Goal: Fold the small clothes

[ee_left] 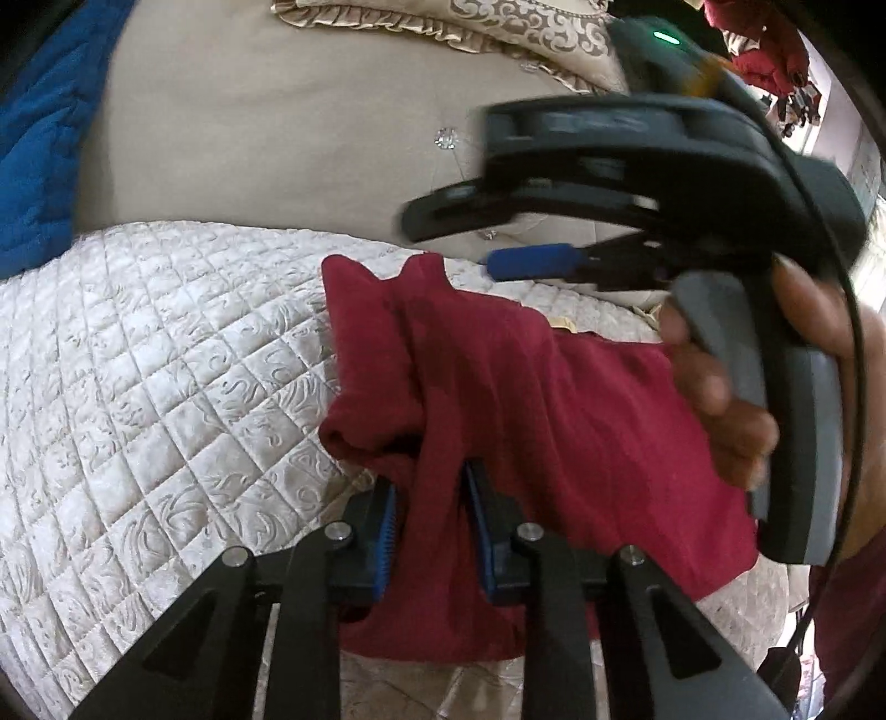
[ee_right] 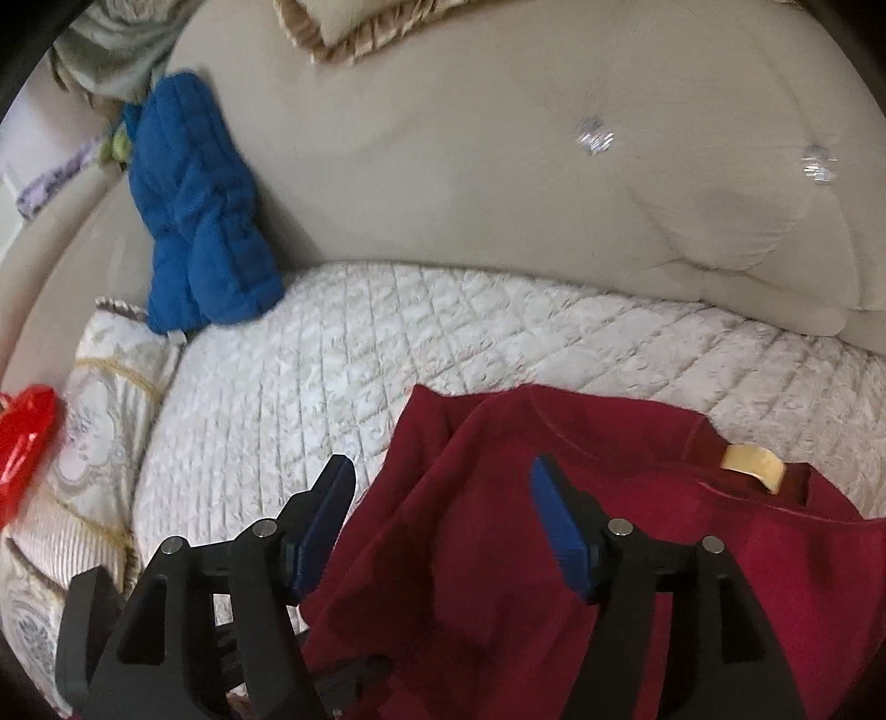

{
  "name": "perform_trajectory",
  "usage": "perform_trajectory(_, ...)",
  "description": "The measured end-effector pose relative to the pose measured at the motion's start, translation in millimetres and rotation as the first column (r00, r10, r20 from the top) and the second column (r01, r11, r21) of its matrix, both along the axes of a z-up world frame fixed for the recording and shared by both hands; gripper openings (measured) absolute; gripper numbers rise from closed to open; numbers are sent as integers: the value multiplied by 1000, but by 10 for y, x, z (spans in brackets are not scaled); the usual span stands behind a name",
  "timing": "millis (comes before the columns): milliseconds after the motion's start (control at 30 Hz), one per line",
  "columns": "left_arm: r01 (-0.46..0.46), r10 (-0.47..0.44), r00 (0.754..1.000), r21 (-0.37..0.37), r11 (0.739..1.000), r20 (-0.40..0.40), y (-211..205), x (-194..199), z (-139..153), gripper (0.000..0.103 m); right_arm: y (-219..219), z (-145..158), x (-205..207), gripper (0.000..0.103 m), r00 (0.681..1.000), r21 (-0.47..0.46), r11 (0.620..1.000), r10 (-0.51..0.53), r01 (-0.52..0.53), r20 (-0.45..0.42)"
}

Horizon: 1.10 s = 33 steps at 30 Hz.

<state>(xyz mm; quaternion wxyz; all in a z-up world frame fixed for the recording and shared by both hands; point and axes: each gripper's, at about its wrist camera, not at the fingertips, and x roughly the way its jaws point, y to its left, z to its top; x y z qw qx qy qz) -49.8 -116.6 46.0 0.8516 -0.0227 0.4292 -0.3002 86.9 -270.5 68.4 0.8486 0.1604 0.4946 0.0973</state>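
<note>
A dark red small garment (ee_left: pixel 531 387) lies on the quilted cream bedcover (ee_left: pixel 138 376). My left gripper (ee_left: pixel 429 520) is shut on a fold of the red garment and holds it bunched between its blue pads. The right gripper's body (ee_left: pixel 664 183) shows in the left wrist view, held by a hand above the garment's far right part. In the right wrist view the right gripper (ee_right: pixel 443 509) is open, just above the red garment (ee_right: pixel 554 554). A tan neck label (ee_right: pixel 753 465) shows at the collar.
A beige tufted headboard (ee_right: pixel 470 166) rises behind the bedcover (ee_right: pixel 332 360). A blue quilted cloth (ee_right: pixel 199 232) lies at the left against it. A patterned pillow (ee_right: pixel 88 432) and a red plastic item (ee_right: pixel 22 443) lie at the left edge. A ruffled cushion (ee_left: pixel 470 27) sits on top.
</note>
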Motion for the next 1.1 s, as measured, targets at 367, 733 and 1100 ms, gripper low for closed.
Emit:
perform_trajectory(367,-11,12,1000,31,999,-12,-18,25,-56,23,526,-661,536,47,976,-174,978,75,-112,-203)
perform_trajectory(733,0,0,1000,38,999,-7,-119,-52,-45,23,207,-362,121,0,999,-95,995,12,-15,-32)
perform_trajectory(1100,16,-16,1000,38,999,-21,-315,-348,196,20,-163,139,-298,0,999,-32,999,6,-5,48)
